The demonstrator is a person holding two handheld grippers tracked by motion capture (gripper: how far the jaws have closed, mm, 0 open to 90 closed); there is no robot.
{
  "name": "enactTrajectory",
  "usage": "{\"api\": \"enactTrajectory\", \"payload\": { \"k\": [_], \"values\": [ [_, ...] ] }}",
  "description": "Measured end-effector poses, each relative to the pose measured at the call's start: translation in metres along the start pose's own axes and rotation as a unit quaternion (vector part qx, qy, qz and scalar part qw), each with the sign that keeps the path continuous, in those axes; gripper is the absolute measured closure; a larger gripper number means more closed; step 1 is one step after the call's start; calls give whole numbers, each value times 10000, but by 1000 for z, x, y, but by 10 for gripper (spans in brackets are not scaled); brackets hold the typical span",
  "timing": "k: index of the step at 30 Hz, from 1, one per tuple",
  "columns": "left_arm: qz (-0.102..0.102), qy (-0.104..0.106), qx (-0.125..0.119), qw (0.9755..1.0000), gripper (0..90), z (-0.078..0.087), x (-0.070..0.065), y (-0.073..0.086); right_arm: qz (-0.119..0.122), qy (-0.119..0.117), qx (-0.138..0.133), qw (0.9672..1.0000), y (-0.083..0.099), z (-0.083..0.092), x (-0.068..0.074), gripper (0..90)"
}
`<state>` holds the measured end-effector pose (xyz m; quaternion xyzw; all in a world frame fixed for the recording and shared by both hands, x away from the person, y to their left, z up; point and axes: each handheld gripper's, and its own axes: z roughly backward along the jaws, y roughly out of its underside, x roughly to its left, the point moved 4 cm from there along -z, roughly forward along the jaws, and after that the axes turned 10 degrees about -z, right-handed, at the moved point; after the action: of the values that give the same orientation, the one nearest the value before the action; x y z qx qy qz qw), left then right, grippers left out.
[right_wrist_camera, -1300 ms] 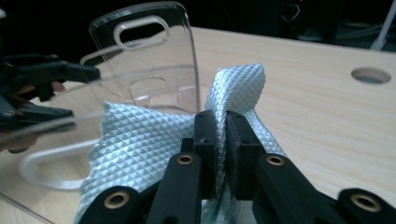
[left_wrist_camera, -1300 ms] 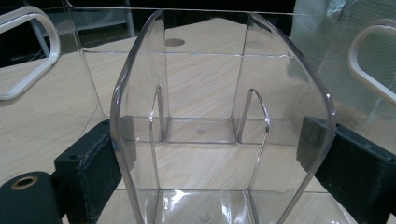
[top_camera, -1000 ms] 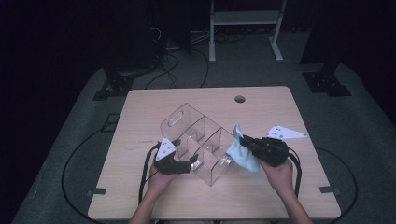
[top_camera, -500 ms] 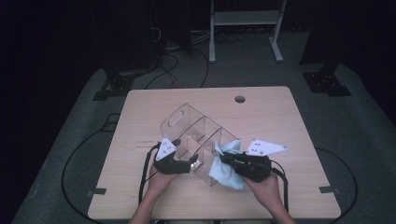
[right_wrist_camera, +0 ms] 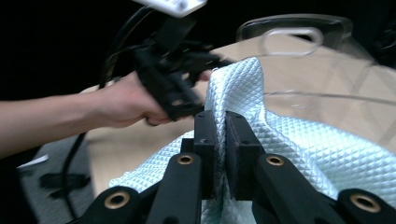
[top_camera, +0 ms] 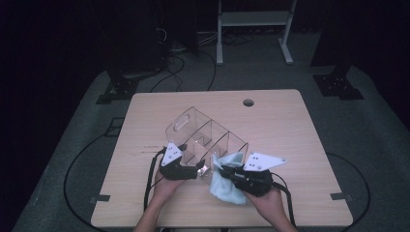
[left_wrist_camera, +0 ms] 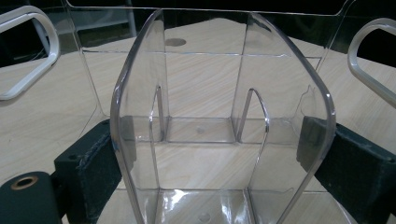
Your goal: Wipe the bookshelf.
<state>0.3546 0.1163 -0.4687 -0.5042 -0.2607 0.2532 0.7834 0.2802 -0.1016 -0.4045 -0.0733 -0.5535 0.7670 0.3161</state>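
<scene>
Step in hand: wiping the clear divided organizer point(top_camera: 205, 140) with the pale blue cloth point(top_camera: 225, 181).
Left gripper point(top_camera: 196, 171): clamping the organizer's near end wall, steadying it mid-table.
Right gripper point(right_wrist_camera: 219, 140): clenched on the cloth, pressing it against the organizer's near right corner.
Next move: likely calling for drawing the cloth along the wall while the left grip is holding firm.

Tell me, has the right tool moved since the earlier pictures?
Yes. In the high view the right tool, shut on the cloth, has moved left, away from the table edge's right side, toward the clear organizer.
</scene>
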Motion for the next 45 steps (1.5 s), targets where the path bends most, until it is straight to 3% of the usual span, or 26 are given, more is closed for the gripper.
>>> {"api": "enactTrajectory", "payload": {
  "k": [2,7,13,15,17,21,27,30,34,37,42,45],
  "values": [
    [5,1,-8,10000,77,0,0,0,-39,168,-64,9998,-5,4,-10,834],
    [-6,3,-17,10000,75,-1,0,-1,-333,310,-211,9987,-10,10,-34,833],
    [17,-13,-17,10000,76,-1,-1,-1,-319,179,-196,9991,-7,6,-24,833],
    [-14,-1,32,10000,77,0,0,0,-193,-2,-89,9998,-4,0,-11,832],
    [-5,4,28,10000,78,1,0,0,-105,16,-54,9999,-4,-1,-8,833],
    [-2,1,9,10000,80,0,-2,-1,-174,55,-54,9998,-7,1,-15,832],
    [-43,33,16,10000,80,0,-4,-2,-405,413,-208,9981,-13,11,-42,832],
    [-54,55,12,10000,80,0,-5,-2,-393,417,-229,9981,-12,12,-40,832],
    [-50,82,1,10000,80,-1,-8,-3,-244,150,-134,9995,-7,6,-20,832],
    [-61,83,15,9999,81,0,-9,-3,-153,156,-119,9997,-6,6,-16,832],
    [-122,143,17,9998,81,-1,-11,-4,-308,498,-242,9980,-11,17,-39,832],
    [-130,173,5,9998,80,-2,-13,-4,-381,506,-280,9976,-10,19,-42,832]
  ]
}}
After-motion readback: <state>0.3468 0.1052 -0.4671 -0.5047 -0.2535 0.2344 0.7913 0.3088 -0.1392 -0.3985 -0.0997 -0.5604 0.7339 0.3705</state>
